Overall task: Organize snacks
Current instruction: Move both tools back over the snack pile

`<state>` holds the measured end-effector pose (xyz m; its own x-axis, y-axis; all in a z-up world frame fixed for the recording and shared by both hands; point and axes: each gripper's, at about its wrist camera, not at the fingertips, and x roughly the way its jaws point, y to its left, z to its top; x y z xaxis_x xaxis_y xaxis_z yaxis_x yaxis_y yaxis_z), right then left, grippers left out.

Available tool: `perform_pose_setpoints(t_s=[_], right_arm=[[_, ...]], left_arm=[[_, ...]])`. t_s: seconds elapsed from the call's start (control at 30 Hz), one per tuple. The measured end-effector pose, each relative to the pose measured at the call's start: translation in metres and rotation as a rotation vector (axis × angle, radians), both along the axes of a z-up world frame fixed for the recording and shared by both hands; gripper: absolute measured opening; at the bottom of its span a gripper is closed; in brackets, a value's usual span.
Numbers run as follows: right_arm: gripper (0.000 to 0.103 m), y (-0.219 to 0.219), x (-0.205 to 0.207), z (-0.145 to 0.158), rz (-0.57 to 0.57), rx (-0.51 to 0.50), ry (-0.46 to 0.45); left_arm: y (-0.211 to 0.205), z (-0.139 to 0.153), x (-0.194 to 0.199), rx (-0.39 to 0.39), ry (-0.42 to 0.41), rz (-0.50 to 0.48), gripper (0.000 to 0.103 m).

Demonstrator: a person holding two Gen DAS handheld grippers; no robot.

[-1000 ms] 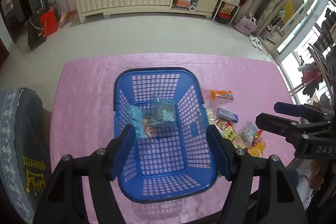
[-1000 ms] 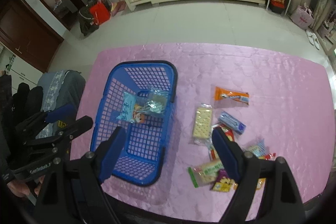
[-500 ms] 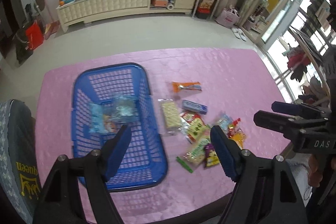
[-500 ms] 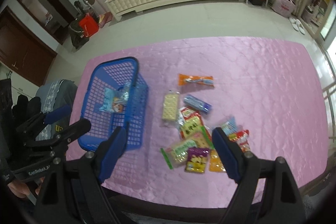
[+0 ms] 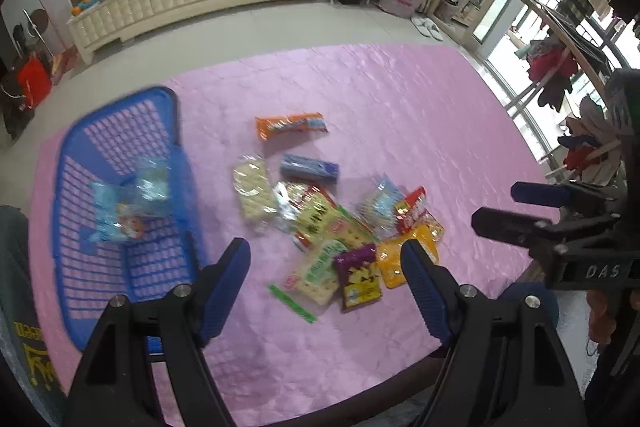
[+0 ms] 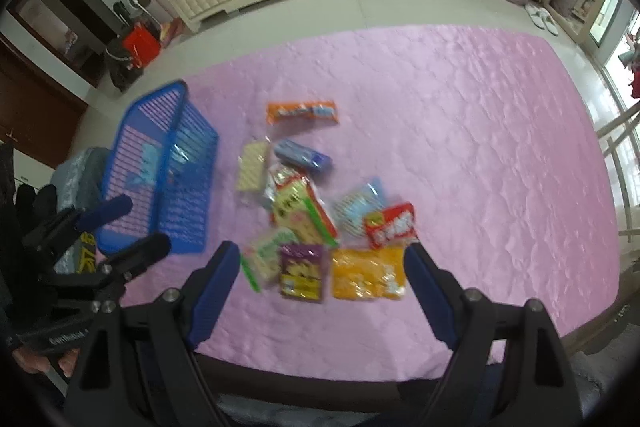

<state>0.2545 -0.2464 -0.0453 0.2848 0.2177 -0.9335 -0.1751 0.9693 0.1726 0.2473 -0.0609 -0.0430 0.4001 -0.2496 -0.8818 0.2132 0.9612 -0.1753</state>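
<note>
Both grippers hang above a table spread with a pink cloth, tilted down at a loose heap of snack packets near its front edge. The left gripper has its blue-padded jaws spread apart with nothing between them, having just been opening; the right gripper also stands wide open and empty over the heap. In the left wrist view the blue basket fills the left side and its inside is plain to see: two pale blue packets lie in it. The right wrist view shows the same basket more from the side, so its contents blur behind the slatted wall. The heap reads more clearly in the right wrist view: a purple packet and a yellow packet lie side by side nearest the jaws, a red packet sits behind the yellow one, and a cracker pack, a dark blue bar and an orange wrapper lie farther back. The left wrist view alone shows the window side of the room with hanging clothes, and the right gripper's black frame at its right edge; the right wrist view alone shows a dark wooden door at the left, and part of a hand holding the left gripper's handle.
</note>
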Motion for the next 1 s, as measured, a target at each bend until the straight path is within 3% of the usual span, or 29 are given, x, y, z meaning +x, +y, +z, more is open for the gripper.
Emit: perform_pose_setpoints(t_s=[0.47, 0.7, 1.0], right_arm=[[0.087, -0.025, -0.014, -0.088, -0.004, -0.040, 0.126], [0.087, -0.047, -0.011, -0.108, -0.051, -0.015, 0.145], [0.087, -0.077, -0.006, -0.125, -0.094, 0.001, 0.158]], left_arm=[[-0.042, -0.090, -0.010, 0.028, 0.141, -0.019, 0.076], [-0.053, -0.119, -0.003, 0.011, 0.196, 0.041, 0.076], [-0.081, -0.156, 0.009, 0.119, 0.227, 0.057, 0.076]])
